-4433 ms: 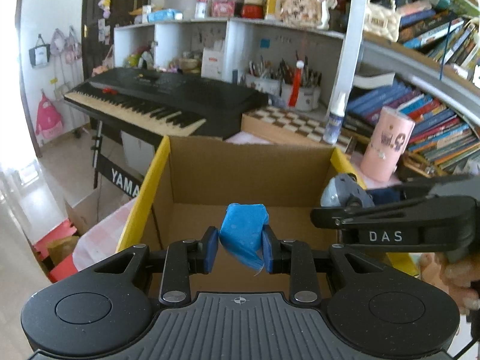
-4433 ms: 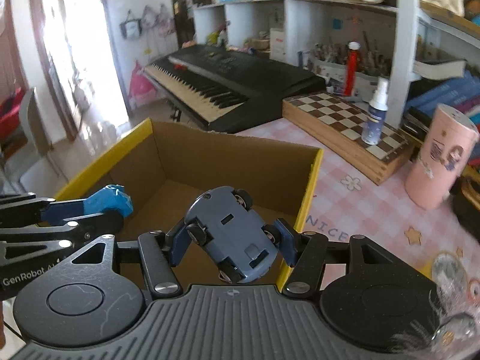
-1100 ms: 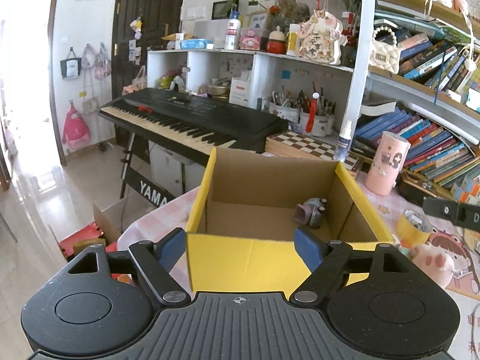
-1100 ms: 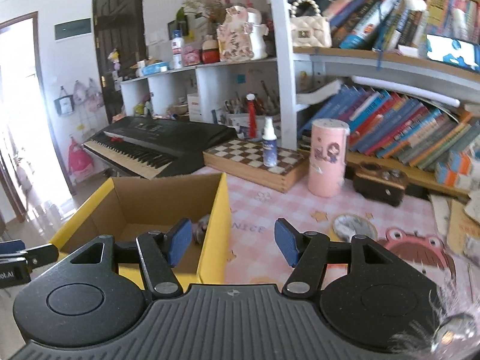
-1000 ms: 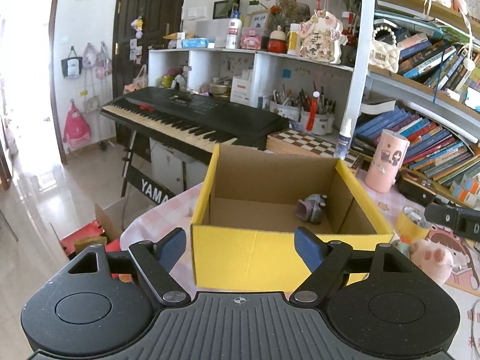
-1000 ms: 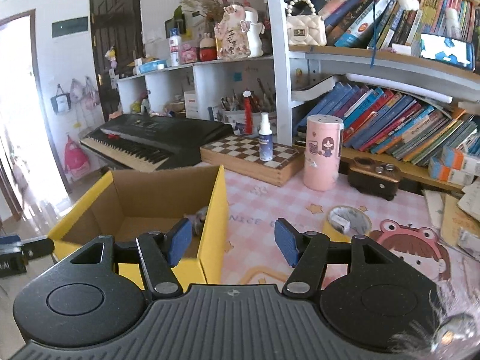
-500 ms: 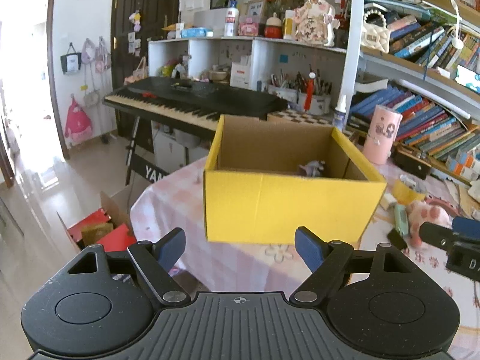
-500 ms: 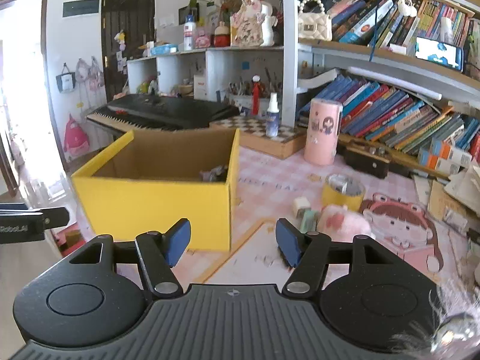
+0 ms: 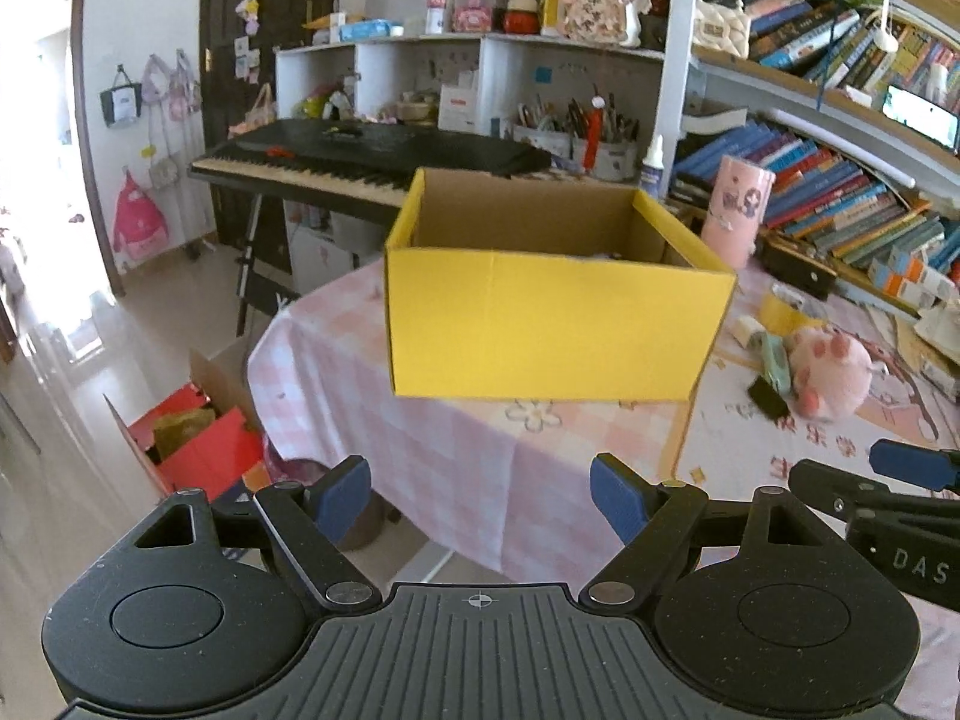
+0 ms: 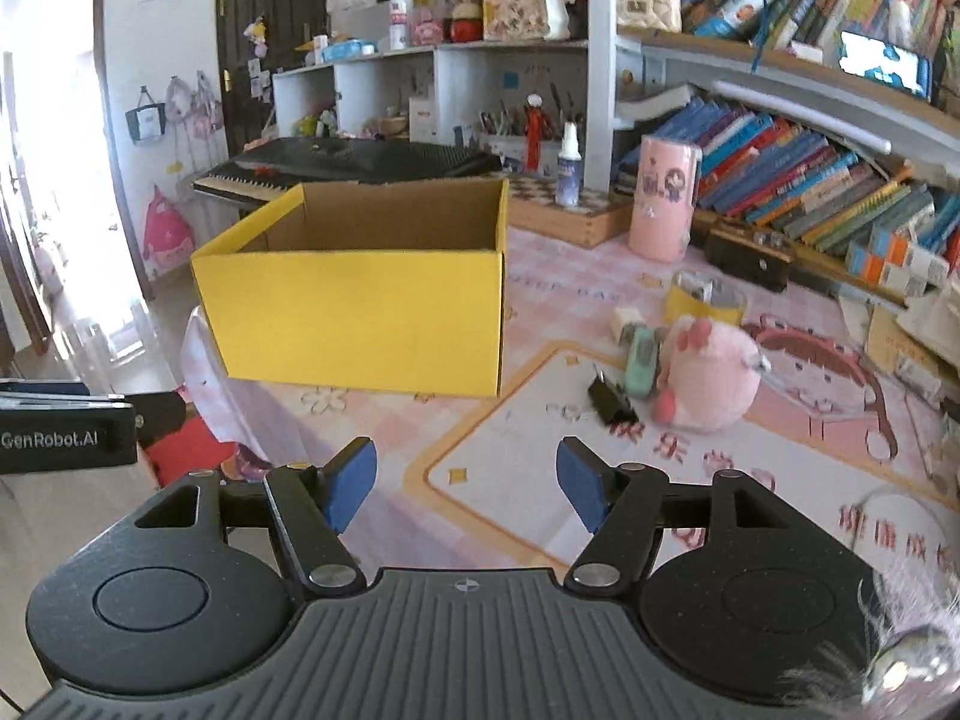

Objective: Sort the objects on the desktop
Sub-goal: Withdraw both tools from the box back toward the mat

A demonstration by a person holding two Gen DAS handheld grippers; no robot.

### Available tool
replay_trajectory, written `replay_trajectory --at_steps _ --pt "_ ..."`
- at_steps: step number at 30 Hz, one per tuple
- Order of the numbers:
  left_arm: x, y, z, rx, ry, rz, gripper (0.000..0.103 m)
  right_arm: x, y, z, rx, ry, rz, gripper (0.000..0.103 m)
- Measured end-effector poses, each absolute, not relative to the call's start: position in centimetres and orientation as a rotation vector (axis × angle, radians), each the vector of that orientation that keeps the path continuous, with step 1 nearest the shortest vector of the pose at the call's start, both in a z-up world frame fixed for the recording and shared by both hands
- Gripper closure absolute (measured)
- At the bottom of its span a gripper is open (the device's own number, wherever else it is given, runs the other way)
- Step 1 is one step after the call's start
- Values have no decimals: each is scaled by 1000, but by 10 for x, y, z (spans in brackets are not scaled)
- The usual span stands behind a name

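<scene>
Clutter for sorting lay in two places: some already dropped inside the yellow box (image 9: pixel 558 324), the rest loose on the worktop (image 9: pixel 456 468) to its right.

From the left wrist, the left claw (image 9: pixel 480 501) stood wide open with nothing between its blue pads. A few seconds before it had gripped a blue scrap over the box; now it hung back from the near edge of the worktop, the box well ahead. The right claw (image 9: pixel 912 468) showed at the far right edge.

From the right wrist, the right claw (image 10: pixel 467 483) was empty and opening wider, the toy car it had carried gone into the box. It had pulled back and swung right, so a pink plush pig (image 10: pixel 711 381), a mint toy car (image 10: pixel 643 360), a black clip (image 10: pixel 609 399) and a yellow tape roll (image 10: pixel 708 300) now lay ahead, near one another.

Both drops looked done, and I judged the next pick would come from that cluster.
</scene>
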State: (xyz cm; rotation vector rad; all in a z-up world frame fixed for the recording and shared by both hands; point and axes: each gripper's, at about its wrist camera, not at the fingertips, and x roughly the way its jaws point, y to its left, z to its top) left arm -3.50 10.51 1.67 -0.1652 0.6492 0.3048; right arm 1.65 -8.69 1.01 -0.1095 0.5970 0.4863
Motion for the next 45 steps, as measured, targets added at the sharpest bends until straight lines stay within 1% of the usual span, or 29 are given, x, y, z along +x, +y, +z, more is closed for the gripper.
replay_trajectory --at_steps 7,10,12,18,45 --pt "-41 97 11 -163 685 275 20 11 -95 2 -88 653 452 35" --pt "-43 93 9 -158 696 262 20 9 -96 0 -95 663 451 32" --pt "-43 89 8 -153 703 254 15 6 -98 -1 -104 672 448 31" --pt "-44 77 6 -135 711 214 15 1 -108 -5 -104 691 410 29" --pt "6 6 -2 -88 747 -8 15 15 -188 -8 -66 732 192 28"
